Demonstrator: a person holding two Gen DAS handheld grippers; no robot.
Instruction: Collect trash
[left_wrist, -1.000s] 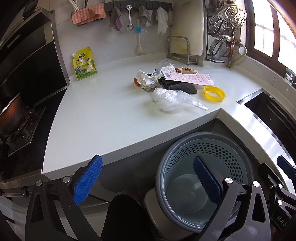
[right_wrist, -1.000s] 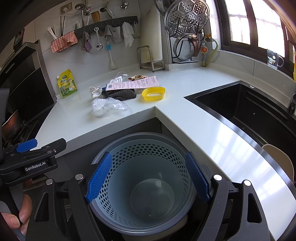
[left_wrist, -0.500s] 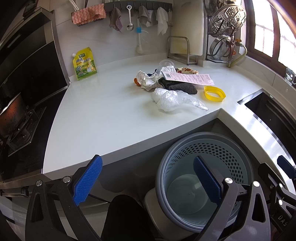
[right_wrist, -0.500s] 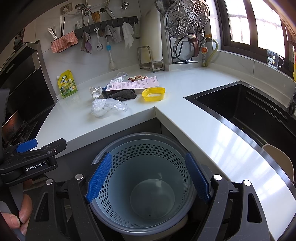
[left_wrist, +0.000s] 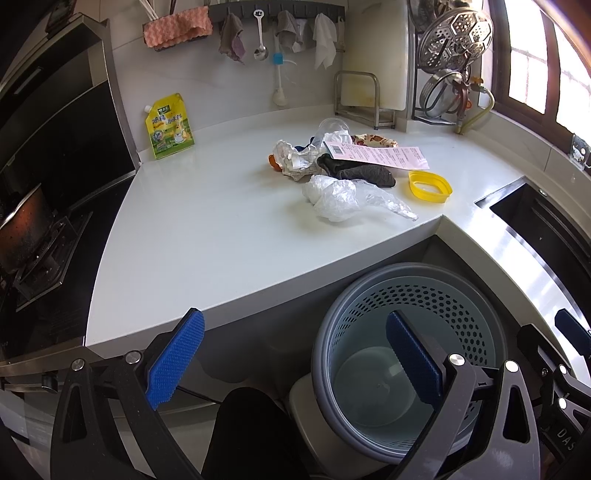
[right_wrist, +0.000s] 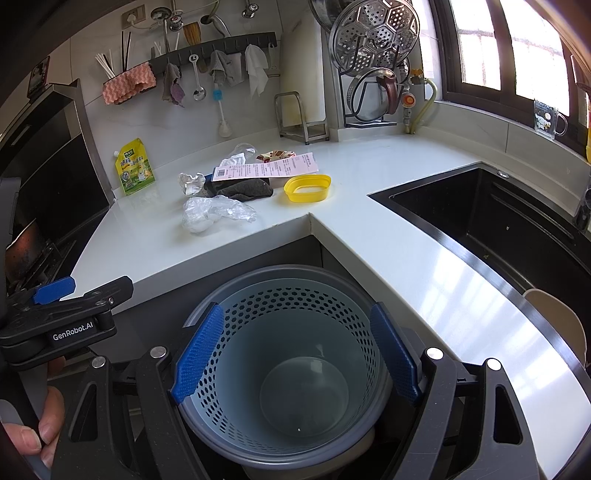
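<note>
Kitchen corner, white L-shaped table (left_wrist: 207, 236), window to the right, utensil rail on the back wall.

Trash lies in a loose cluster near the inner corner of the table. Crumpled clear bag (left_wrist: 347, 197) nearest the edge. Just behind it a dark sock (left_wrist: 364, 172), with a long pink receipt (left_wrist: 380, 155) lying across it. Crumpled foil (left_wrist: 291, 160) at the left of the cluster, touching the sock end. A clear cup (left_wrist: 332, 127) on its side and a patterned wrapper (left_wrist: 373, 141) at the back. Yellow lid ring (left_wrist: 430, 184) just right of the sock, apart from the bag.

Bin (right_wrist: 280, 365): grey, with a perforated blue inner basket, on the floor below the table corner. Nothing seen inside.

My left tongs (left_wrist: 291, 365) spread wide, holding nothing, low in front of the table edge; the right pad overlaps the bin's mouth in view. My right tongs (right_wrist: 295, 362) also spread, empty, directly over the bin, pads framing the rim either side. Left tongs show at the right camera's left edge.

Yellow pouch (left_wrist: 170, 127) stands against the back wall, well apart from the trash. Black sink (right_wrist: 498, 218) to the right. Stove (left_wrist: 33, 240) at far left.
</note>
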